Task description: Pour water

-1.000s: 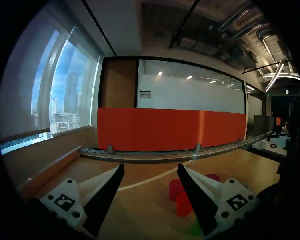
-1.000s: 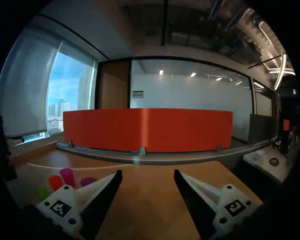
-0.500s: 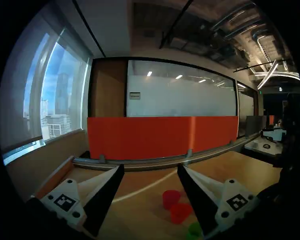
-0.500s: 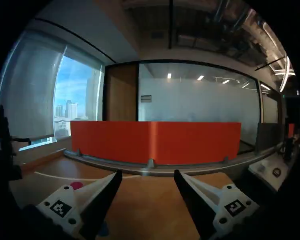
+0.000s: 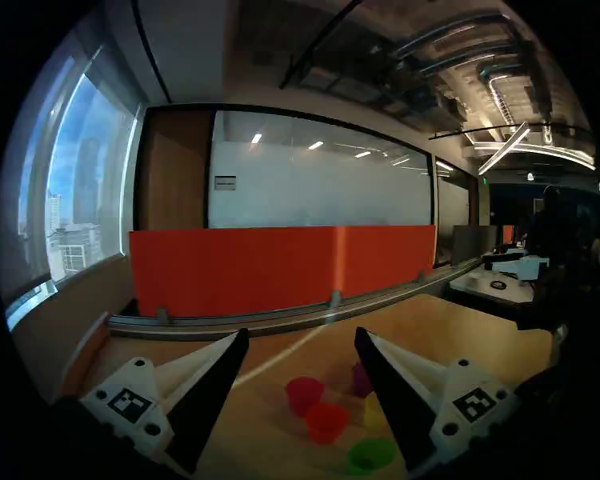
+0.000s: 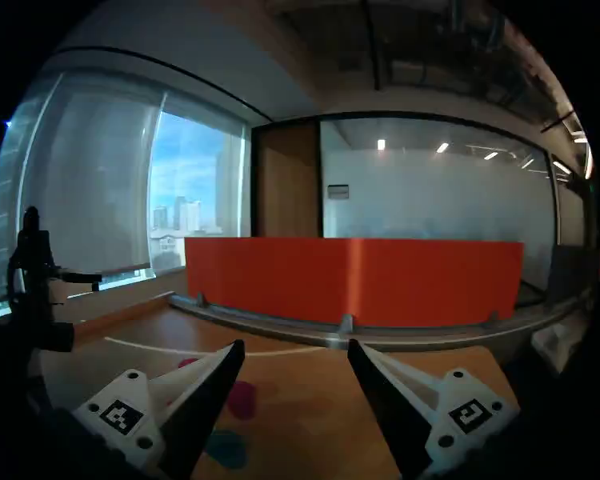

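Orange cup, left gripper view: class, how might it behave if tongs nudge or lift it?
The orange cup looks small, thin-walled plastic, so probably light and squeezable. On the smooth wooden table it would likely slide, or tip if pushed near its rim. The red cup and green cup stand close; a nudge may bump them.

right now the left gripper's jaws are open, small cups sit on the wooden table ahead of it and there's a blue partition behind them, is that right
Not quite: the partition is orange, not blue, as the left gripper view shows. The rest holds: the left gripper has its jaws open, and the small cups sit on the wooden table ahead of it.
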